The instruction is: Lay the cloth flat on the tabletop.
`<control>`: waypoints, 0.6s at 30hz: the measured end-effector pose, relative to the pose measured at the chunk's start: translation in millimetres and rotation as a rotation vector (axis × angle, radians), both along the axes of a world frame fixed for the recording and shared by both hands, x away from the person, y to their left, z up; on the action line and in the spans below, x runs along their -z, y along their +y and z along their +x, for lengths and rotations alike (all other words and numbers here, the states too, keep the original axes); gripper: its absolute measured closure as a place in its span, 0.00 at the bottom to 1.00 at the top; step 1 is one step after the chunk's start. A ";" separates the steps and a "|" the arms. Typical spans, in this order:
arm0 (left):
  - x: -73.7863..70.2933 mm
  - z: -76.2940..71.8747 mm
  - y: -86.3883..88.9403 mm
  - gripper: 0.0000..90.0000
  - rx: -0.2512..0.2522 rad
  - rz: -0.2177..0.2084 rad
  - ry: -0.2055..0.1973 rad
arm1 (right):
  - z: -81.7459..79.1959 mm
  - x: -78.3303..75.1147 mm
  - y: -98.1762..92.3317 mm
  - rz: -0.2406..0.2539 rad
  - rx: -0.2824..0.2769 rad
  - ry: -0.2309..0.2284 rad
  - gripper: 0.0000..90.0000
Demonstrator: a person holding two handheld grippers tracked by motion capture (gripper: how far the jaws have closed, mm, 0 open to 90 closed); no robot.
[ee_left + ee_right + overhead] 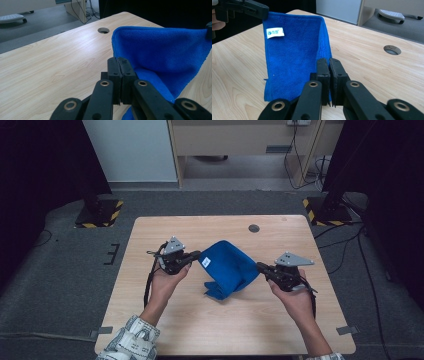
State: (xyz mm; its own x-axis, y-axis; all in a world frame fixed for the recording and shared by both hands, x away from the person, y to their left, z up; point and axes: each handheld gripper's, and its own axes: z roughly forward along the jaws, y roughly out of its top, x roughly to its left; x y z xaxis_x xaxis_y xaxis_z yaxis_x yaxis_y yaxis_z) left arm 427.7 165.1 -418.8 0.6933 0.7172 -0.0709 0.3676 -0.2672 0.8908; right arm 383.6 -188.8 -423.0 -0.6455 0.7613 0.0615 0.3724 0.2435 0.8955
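Light wooden table (150, 320) on grey carpet; round cable hole (254, 228) near its far edge. Blue cloth (227, 267) hangs lifted at table centre, below the hole, its lower folds resting on the wood. Left gripper (196, 255) clamps the cloth's left corner by the white label (275, 32); right gripper (261, 266) clamps the right corner. Yellow-black striped stand bases (100, 212) flank the table's far side.

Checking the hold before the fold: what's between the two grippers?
The blue cloth spans between the left gripper and the right gripper, each shut on a corner, its lower end on the table; see the high view.
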 end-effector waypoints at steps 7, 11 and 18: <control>-5.0 -2.3 -0.7 0.99 0.006 -0.008 -0.008 | -1.3 -4.8 -0.7 0.007 0.002 -0.010 0.97; -9.3 -4.0 0.1 0.99 0.007 -0.017 -0.016 | -2.2 -8.5 -2.3 0.014 0.002 -0.019 0.97; -21.1 -8.2 3.4 0.99 0.006 -0.029 -0.044 | -5.0 -21.7 -9.0 0.033 0.010 -0.047 0.97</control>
